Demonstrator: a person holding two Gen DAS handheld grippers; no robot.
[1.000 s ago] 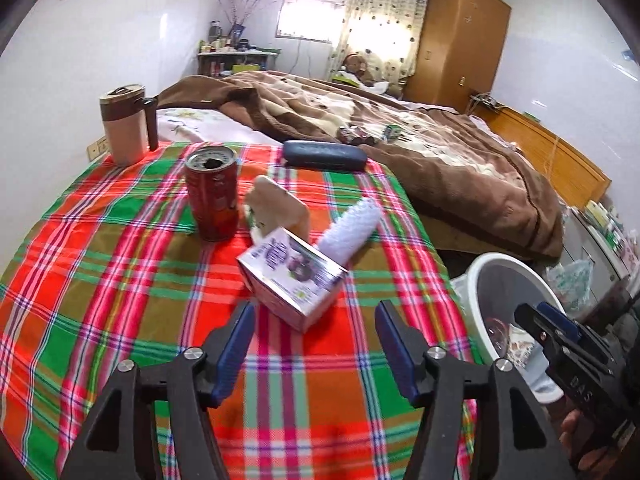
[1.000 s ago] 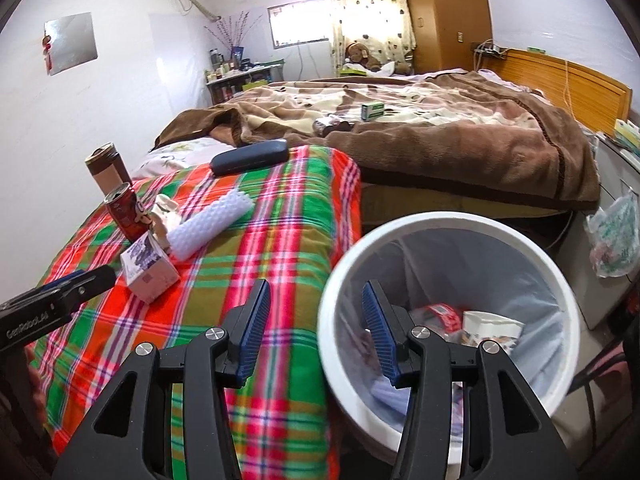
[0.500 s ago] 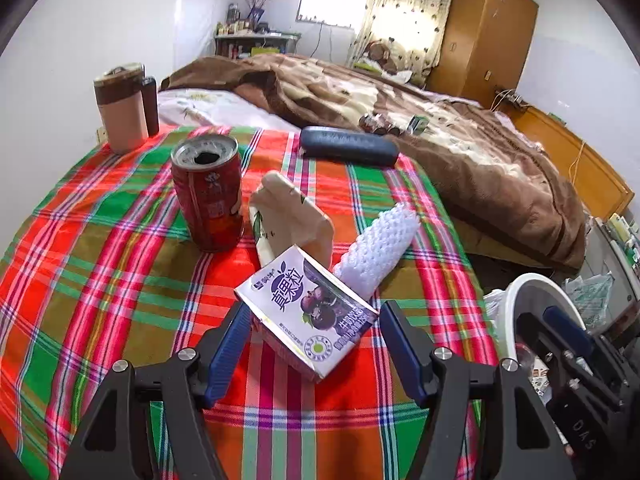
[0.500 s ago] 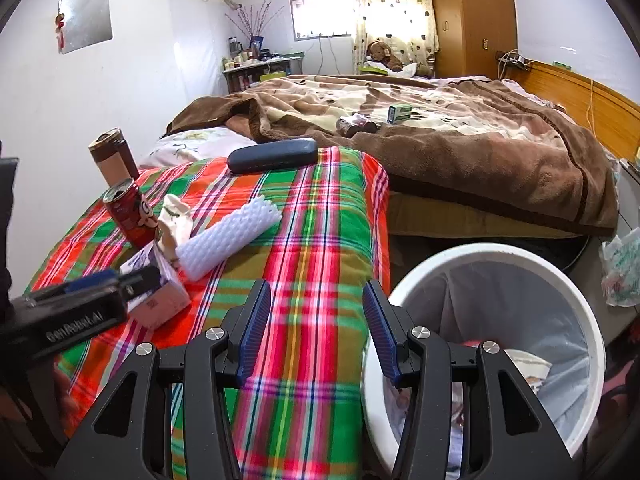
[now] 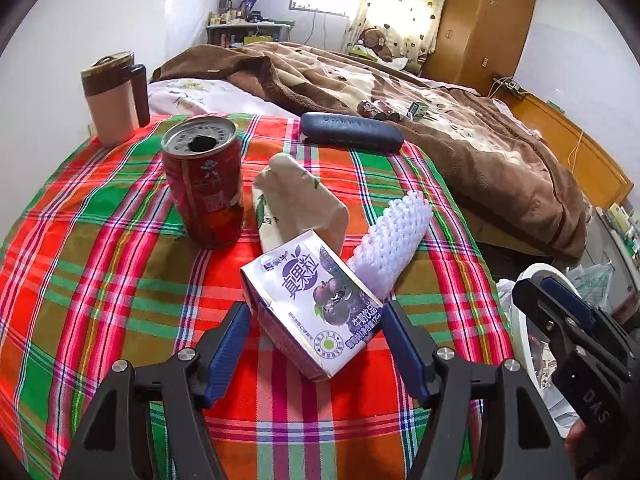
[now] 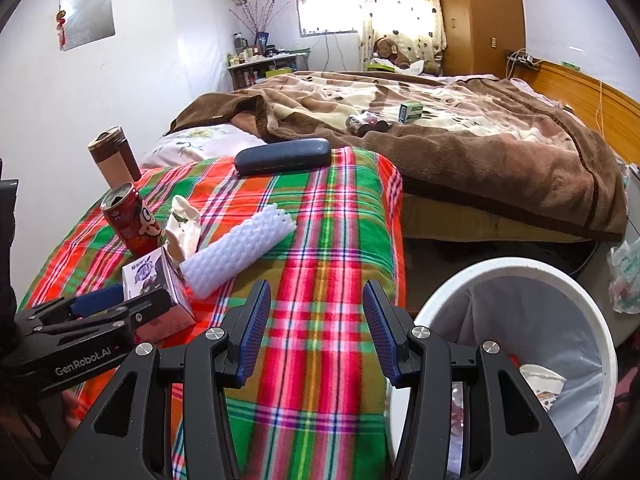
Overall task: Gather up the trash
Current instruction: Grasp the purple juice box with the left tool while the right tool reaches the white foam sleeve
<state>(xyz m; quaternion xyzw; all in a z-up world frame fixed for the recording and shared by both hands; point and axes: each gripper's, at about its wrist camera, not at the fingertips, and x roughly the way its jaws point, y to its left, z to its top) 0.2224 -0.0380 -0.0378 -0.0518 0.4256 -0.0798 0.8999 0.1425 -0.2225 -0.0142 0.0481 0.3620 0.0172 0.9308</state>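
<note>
Carton (image 5: 316,304) sits front-centre on tablecloth (image 5: 100,280), btwn left gripper (image 5: 314,340) pads. Can (image 5: 204,184) behind-left, paper bag (image 5: 296,208) behind it, foam sleeve (image 5: 390,244) right. Case (image 5: 350,132) at far edge, mug (image 5: 114,98) far-left corner. Bin (image 6: 560,344) on floor, right of table.

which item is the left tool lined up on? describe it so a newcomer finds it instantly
On the plaid tablecloth, look at the near cluster beside the red can. Between the open fingers of the left tool lies a tipped carton: the only purple-and-white box, printed with dark fruit.
</note>
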